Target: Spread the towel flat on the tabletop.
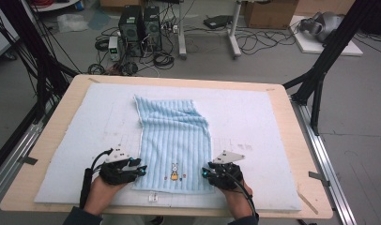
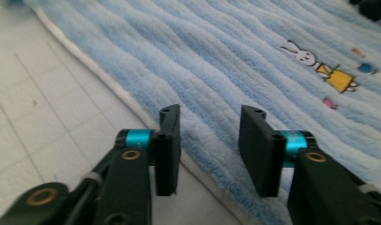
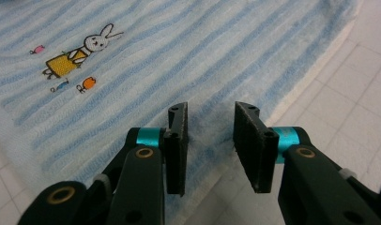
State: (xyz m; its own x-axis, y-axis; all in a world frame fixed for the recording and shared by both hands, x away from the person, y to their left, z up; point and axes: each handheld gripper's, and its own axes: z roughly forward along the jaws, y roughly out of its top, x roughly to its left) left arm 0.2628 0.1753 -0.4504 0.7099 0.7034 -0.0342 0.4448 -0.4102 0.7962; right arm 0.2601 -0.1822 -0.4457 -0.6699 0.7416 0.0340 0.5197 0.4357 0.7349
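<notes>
Towels: one I count, blue striped towel (image 1: pixel 173 140), mid-worktop (image 1: pixel 282 112) on white pad (image 1: pixel 254 122).
Rabbit prints: one (image 2: pixel 315 63).
Tongs: two; left tongs (image 2: pixel 208 140) and right tongs (image 3: pixel 209 140) part-open over towel's near corners, gripping nothing.

open mat all round

the white mat (image 1: pixel 254 117) lies bare left, right and far of the blue towel (image 1: pixel 174 140). only the towel's rumpled far end rises as an obstacle. the table edge (image 1: pixel 292 122) rings it.
</notes>
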